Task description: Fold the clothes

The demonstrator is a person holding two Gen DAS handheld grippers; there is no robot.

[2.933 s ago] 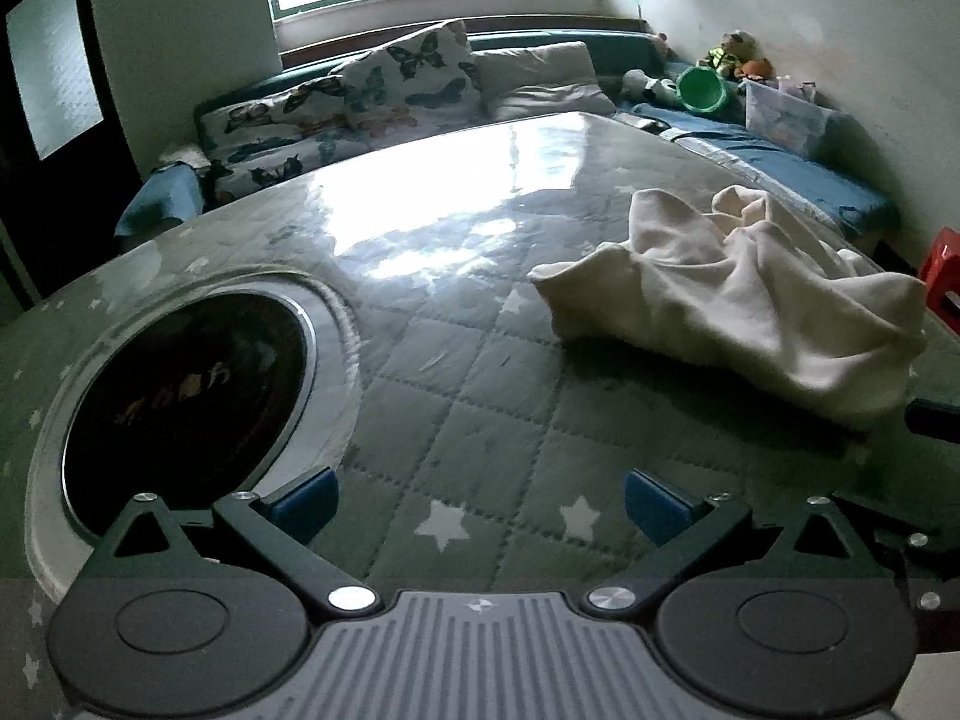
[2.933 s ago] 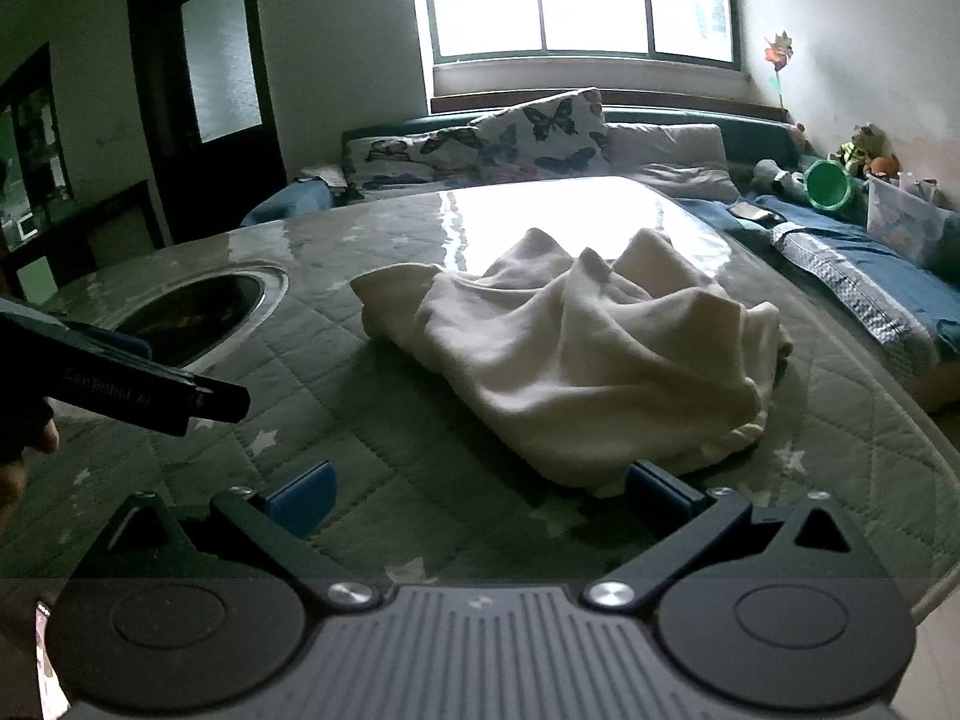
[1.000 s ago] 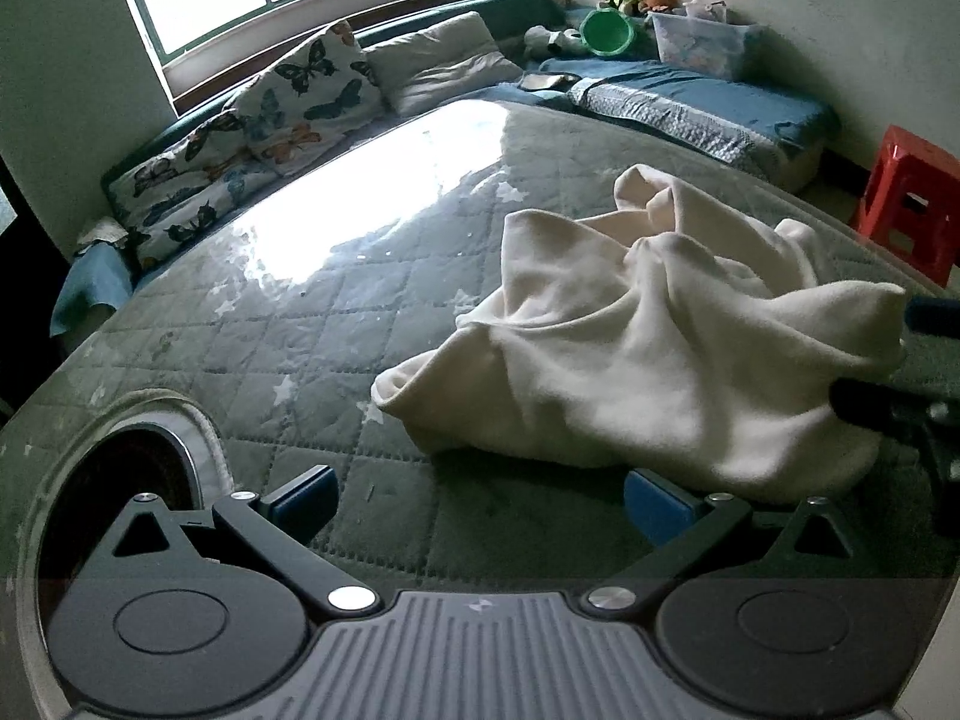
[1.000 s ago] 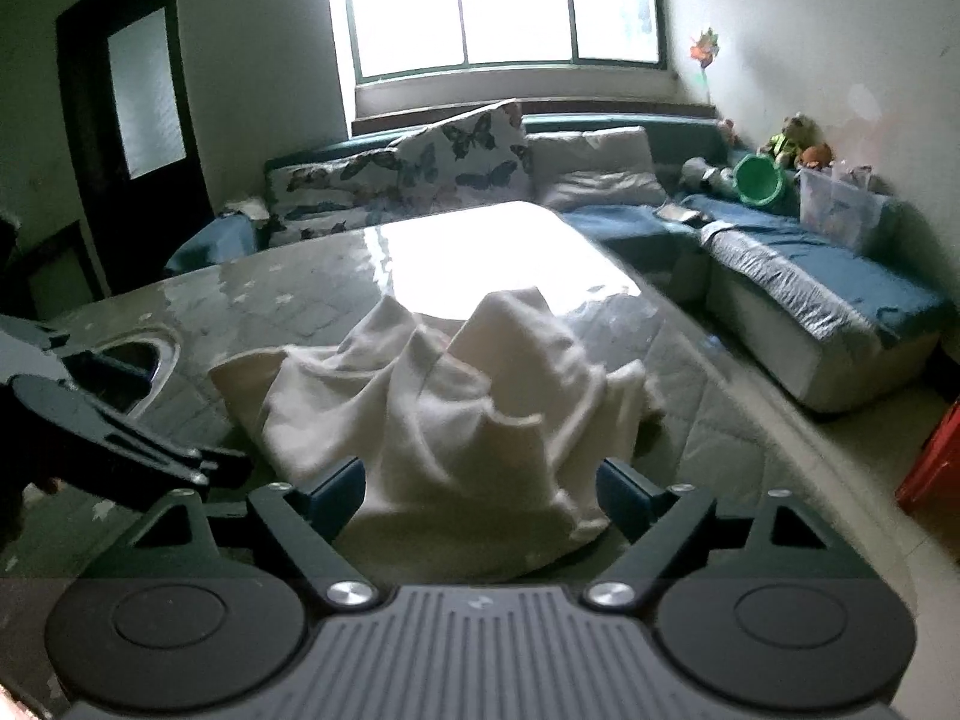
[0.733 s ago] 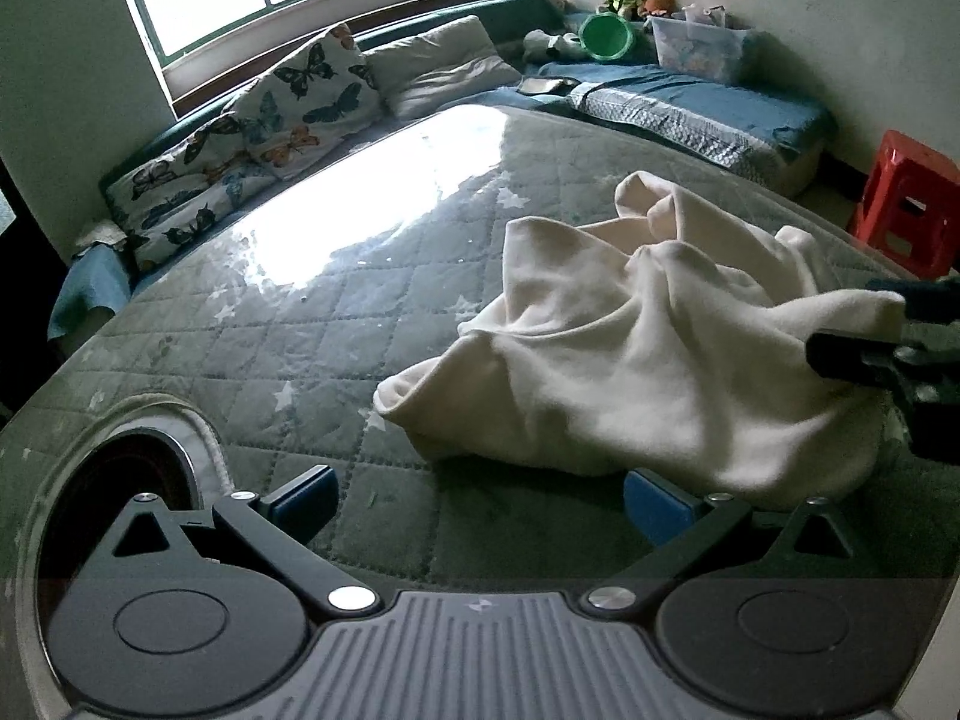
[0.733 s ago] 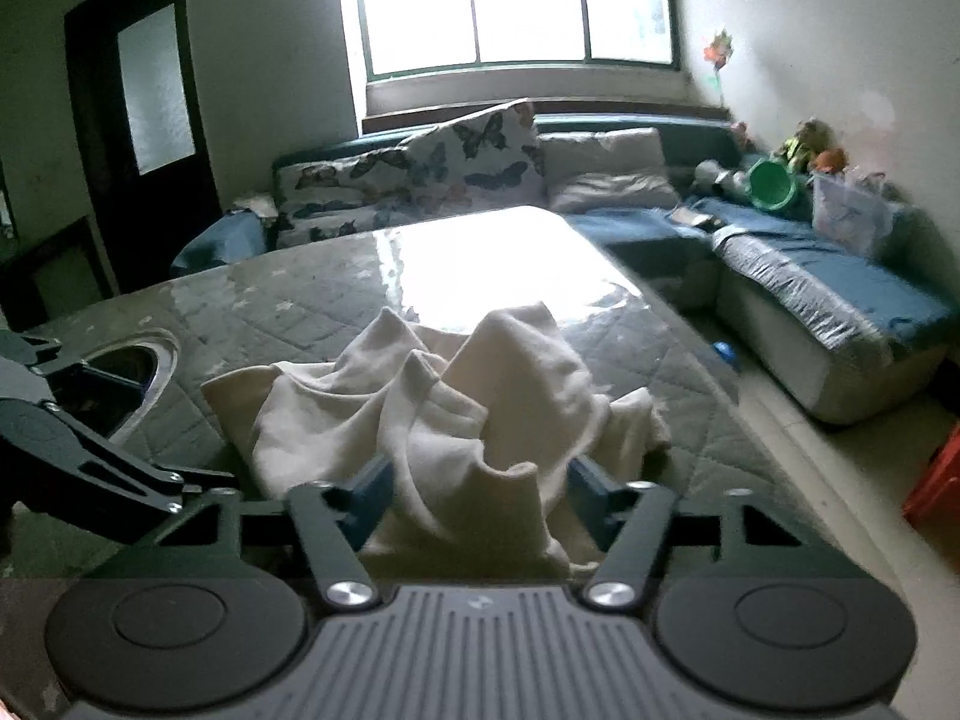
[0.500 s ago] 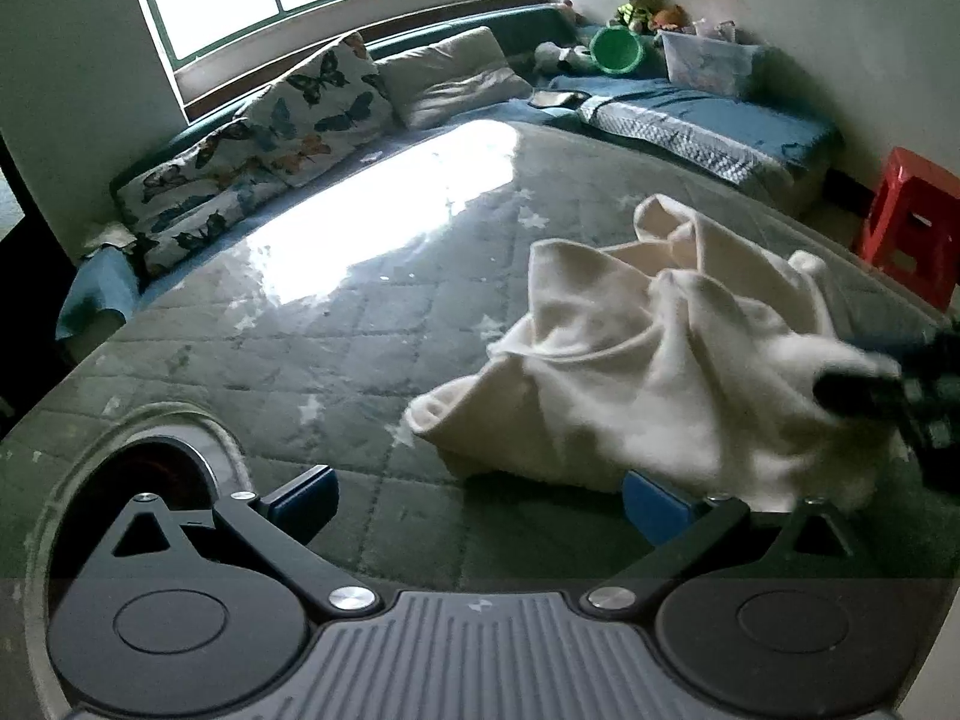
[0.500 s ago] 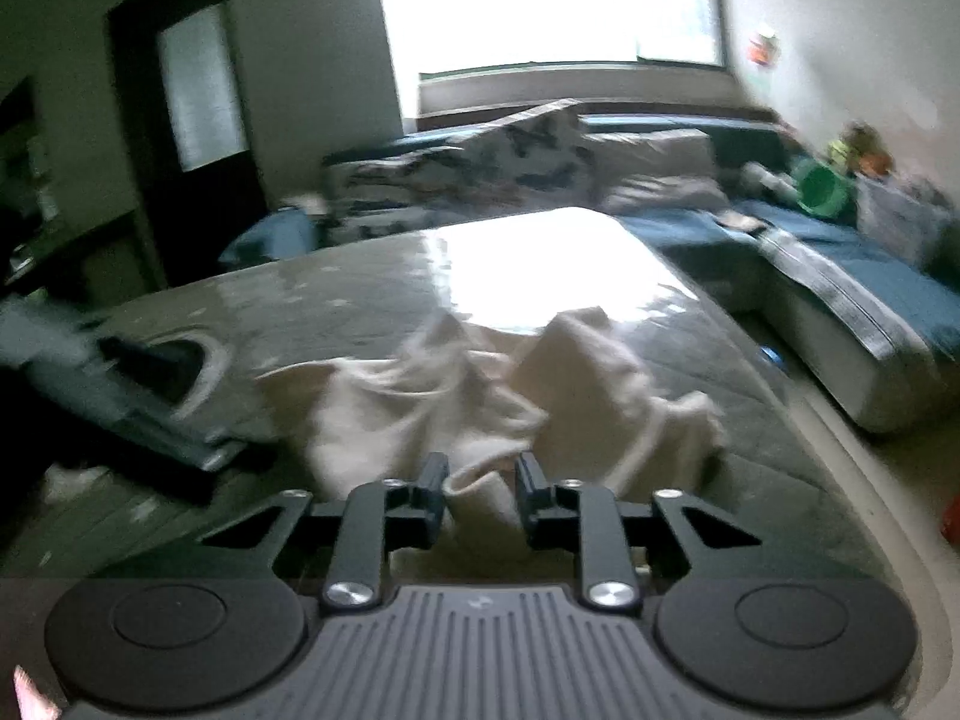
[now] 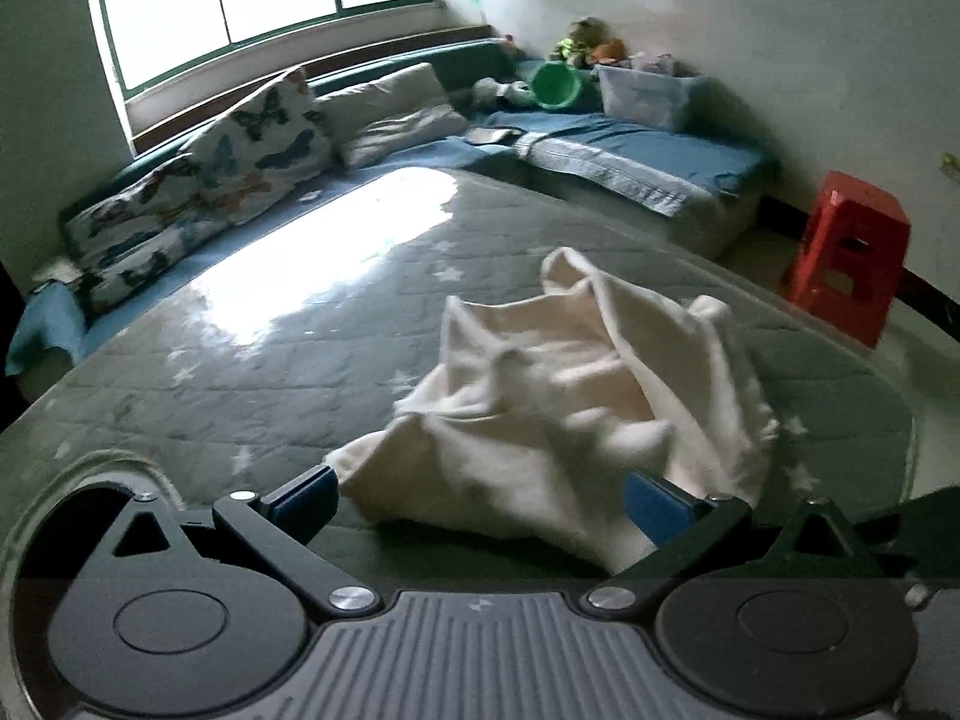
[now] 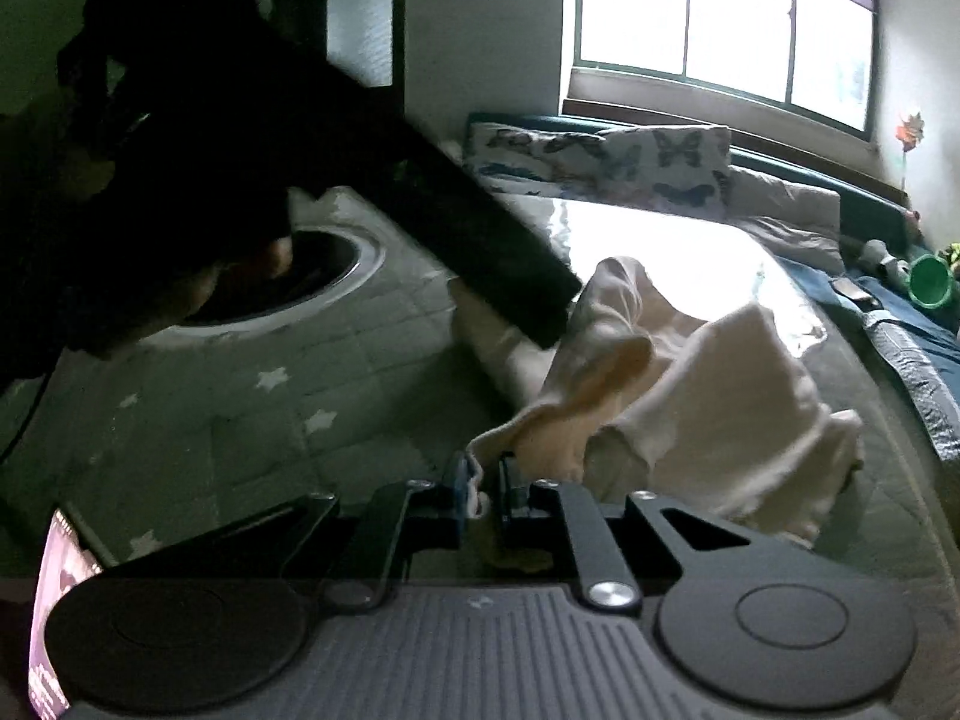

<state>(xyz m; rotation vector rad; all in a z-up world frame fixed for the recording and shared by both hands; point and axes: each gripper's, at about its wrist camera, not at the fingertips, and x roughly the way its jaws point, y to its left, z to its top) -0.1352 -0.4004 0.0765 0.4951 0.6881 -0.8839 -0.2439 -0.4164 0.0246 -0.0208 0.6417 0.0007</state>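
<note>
Cream garment (image 9: 558,420) crumpled on quilted green bench (image 9: 300,372), near right part | right gripper (image 10: 480,489) jaws pinching its near hem | left gripper (image 9: 480,492) jaws spread, garment edge between them

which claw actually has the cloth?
The right claw: shut, with an edge of the cream cloth pinched between its pads. The left claw is wide open, its pads either side of the cloth.
</note>
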